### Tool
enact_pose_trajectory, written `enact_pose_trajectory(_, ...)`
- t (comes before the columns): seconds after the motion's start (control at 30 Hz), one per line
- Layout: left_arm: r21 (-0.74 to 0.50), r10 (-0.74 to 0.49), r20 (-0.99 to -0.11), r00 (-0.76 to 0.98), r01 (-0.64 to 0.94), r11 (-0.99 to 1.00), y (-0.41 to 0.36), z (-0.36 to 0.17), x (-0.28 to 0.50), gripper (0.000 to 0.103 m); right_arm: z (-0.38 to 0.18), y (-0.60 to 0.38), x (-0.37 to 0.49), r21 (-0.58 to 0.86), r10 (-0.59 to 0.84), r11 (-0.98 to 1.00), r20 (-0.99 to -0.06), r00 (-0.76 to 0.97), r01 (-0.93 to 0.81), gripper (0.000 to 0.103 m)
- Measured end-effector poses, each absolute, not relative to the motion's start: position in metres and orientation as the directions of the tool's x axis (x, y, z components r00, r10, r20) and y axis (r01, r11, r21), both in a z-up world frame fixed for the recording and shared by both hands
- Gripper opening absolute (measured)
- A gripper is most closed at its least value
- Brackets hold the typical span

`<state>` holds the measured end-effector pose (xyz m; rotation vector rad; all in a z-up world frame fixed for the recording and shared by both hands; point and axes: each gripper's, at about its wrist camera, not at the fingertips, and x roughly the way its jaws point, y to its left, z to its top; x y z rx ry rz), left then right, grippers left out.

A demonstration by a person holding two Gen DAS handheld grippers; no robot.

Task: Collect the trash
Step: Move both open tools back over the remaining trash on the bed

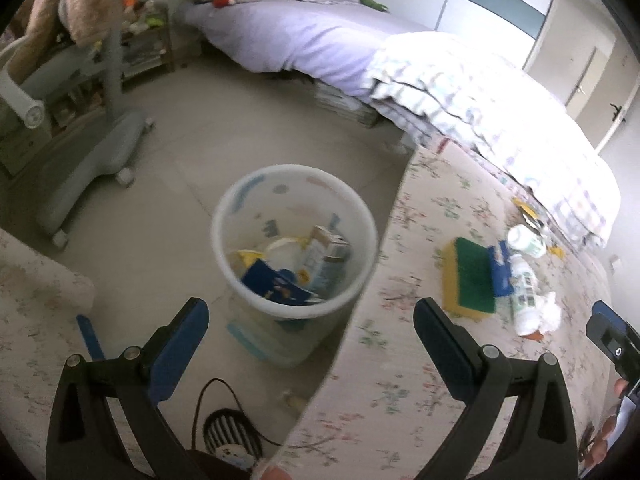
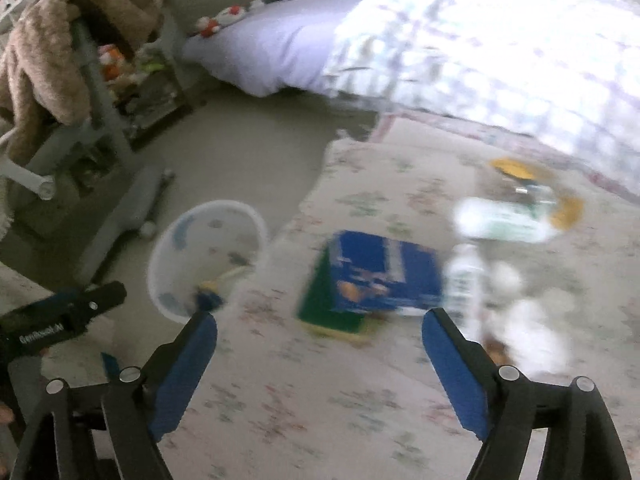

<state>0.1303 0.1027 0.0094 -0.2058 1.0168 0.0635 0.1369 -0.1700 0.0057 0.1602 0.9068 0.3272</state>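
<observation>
Two grippers, both empty; left gripper (image 1: 312, 316) has jaws spread wide with nothing between them, hanging over the waste bin (image 1: 294, 240) on the floor, just left of the floral-covered surface (image 1: 400, 380); right gripper (image 2: 320, 334) also stands wide with nothing between its pads, aimed at the clutter on that cover; right view is heavily blurred.

Bin already holds several pieces: a blue packet (image 1: 276, 284), a small carton (image 1: 326, 254), something pale and round, a bit of yellow; likely parked tight against the cover's edge so drops are short.

Trash left sits to the right on the cover, well apart from the bin: yellow-and-green sponge (image 1: 468, 276) lying flat, blue box (image 1: 500, 268) leaning on its far-right side, white bottle with green label (image 1: 524, 284) beside that, crumpled white tissue (image 1: 540, 312) near it, another white-green container (image 1: 526, 238) farther back with yellow scraps; exact contacts in that pile hard to tell.

Judgement: right gripper looks lined up for the blue box (image 2: 380, 276), which partly overlaps the sponge (image 2: 320, 304) in its view; wide jaws suit the box's width; risk is snagging the sponge beneath or nudging the bottle (image 2: 466, 284) just right of it.

Far behind: bed with lilac sheet (image 1: 304, 40), checked duvet (image 1: 480, 100).
</observation>
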Motion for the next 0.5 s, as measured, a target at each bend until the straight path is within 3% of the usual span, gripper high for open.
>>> enact_pose_trajectory(0.5, -0.16, -0.128, -0.865, 0.485, -0.026, 0.987, 0.007, 0.005, 0.154, 0.103, -0.014, -0.299, 0.136, 0.385, 0.295, 0.922, -0.773, 0.562, 0.045, 0.091)
